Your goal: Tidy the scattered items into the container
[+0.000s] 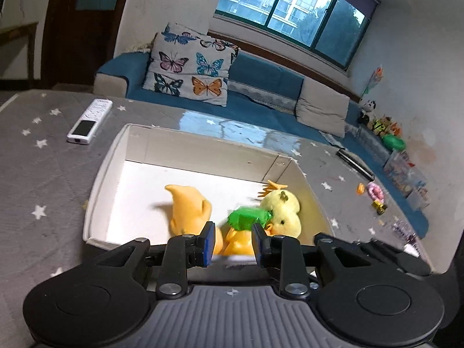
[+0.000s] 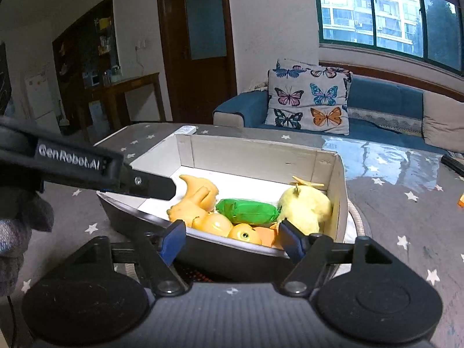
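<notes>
1. The container is a shallow white cardboard box (image 1: 185, 150) sitting on a grey table (image 1: 43, 174) with a star-print cover. From my right cam you can see its outside wall is dark and the inside is white (image 2: 255, 156).

2. Inside the box there's a little pile toward the near-right corner: an orange rubber toy (image 1: 188, 206) with a pointy curved end, a green wrapped packet (image 1: 246, 217) lying on top of the pile, and a fluffy yellow chick plush (image 1: 282, 211) tucked against the right wall. Right cam shows the same lot: orange toy (image 2: 197, 203), green packet (image 2: 249, 210), chick (image 2: 304, 206), all touching each other. The far-left half of the box floor is bare white.

3. My left gripper (image 1: 233, 239) hangs over the near edge of the box, jaws parted, nothing pinched. The orange toy shows through the gap but the pads aren't pressing on it.

4. My right gripper (image 2: 232, 239) is also at the near wall of the box, jaws standing wide apart, nothing between them.

5. In the right cam the other gripper's black arm pokes in from the left over the box rim.

6. Not in the box: a white remote (image 1: 90, 121) on the table to the far left of it, and a few small toys (image 1: 375, 194), a pink ring among them, well off to the right near the table edge.
</notes>
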